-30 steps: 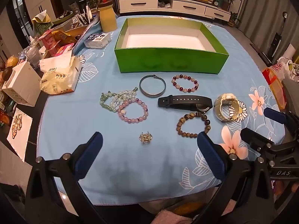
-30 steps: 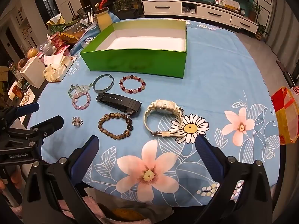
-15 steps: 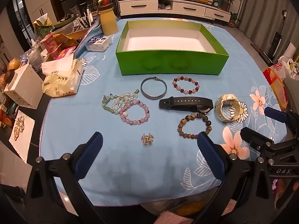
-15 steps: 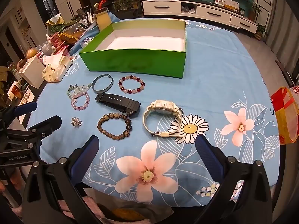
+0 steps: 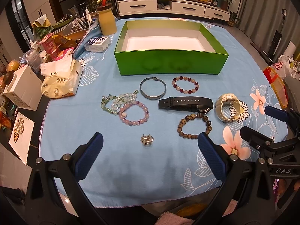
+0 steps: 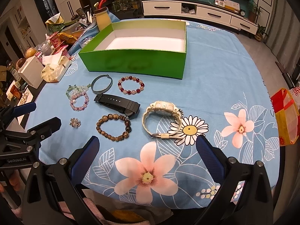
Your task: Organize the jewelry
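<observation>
On the near half of the tabletop (image 5: pixel 116 161) every piece of jewelry lies loose in front of the green box (image 5: pixel 171 63), which I see empty down to its white floor: the metal bangle (image 5: pixel 153 91), red-and-white bead bracelet (image 5: pixel 185 85), black watch (image 5: pixel 185 104), cream watch (image 5: pixel 227 110), brown bead bracelet (image 5: pixel 195 125), pink bead bracelet (image 5: pixel 134 112), pale green strand (image 5: pixel 114 103) and small crystal piece (image 5: pixel 147 140). Judging by that, I reckon nothing is sorted yet and all eight pieces remain to be moved. Both my left tongs (image 5: pixel 149 148) and right tongs (image 6: pixel 148 147) hang spread wide and hold nothing, near the table's close edge.
</observation>
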Demonstrator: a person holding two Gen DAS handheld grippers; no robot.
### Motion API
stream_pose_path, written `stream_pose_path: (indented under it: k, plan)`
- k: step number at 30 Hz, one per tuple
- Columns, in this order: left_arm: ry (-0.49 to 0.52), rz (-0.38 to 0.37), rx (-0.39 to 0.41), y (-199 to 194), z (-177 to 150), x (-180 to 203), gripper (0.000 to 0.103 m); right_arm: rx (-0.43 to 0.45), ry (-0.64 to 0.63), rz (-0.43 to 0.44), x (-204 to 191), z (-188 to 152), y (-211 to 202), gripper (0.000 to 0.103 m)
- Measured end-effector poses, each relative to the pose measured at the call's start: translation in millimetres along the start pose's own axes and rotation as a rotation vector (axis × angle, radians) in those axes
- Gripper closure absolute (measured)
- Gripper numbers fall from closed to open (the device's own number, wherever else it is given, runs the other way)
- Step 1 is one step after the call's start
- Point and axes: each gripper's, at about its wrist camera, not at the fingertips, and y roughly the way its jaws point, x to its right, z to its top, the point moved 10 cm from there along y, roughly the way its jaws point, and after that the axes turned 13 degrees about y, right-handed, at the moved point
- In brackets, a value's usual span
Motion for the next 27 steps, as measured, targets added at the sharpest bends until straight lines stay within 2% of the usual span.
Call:
stream_pose_path:
  k: [27]
  plan:
    - [0.001,-0.001,0.0,0.1,0.2,0.6,0.002,0.01,-0.002,0.003,-2.4,2.5,-3.0,0.001]
